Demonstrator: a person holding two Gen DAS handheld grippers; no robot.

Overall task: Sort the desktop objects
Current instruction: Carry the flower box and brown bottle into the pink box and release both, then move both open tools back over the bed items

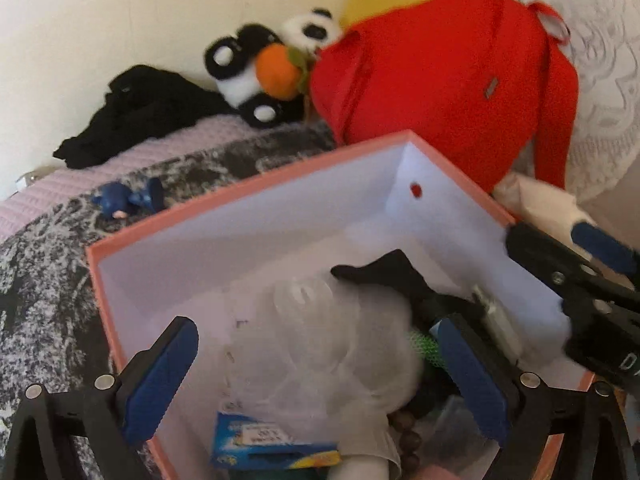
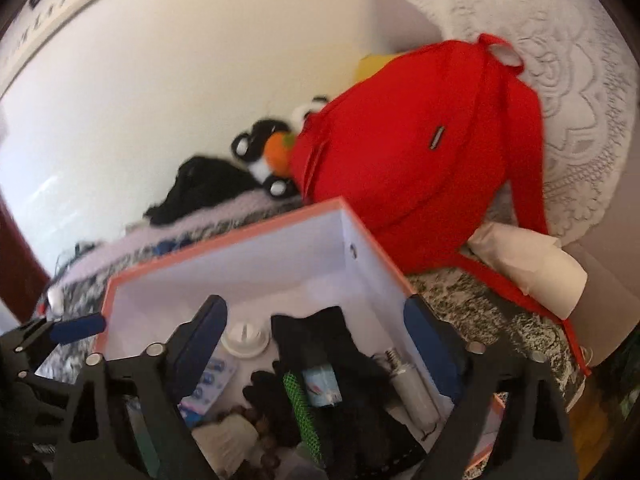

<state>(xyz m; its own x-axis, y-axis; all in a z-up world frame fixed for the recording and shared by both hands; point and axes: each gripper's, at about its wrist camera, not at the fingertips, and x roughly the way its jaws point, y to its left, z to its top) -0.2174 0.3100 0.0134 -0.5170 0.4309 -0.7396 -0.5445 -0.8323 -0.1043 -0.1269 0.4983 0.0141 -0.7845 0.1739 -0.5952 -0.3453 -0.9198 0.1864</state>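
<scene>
We see the pink-rimmed white cardboard box (image 1: 248, 216) already holding many small items, among them a black glove (image 2: 308, 344) and green mesh tube (image 2: 300, 408). A small blue toy (image 1: 128, 200) lies outside on the grey mottled bedspread (image 1: 40, 300). Left gripper (image 1: 320, 376) and right gripper (image 2: 320, 344) hover above, fingers spread, empty.

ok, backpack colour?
Red; the backpack shows best in the right wrist view.

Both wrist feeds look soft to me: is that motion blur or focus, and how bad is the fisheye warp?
Left wrist view: motion smear on the red backpack and the white mesh in the pink box; little warp. Right wrist view: the same softness, a strong fisheye bend, dark vignette corners, and the wall is washed out.
</scene>
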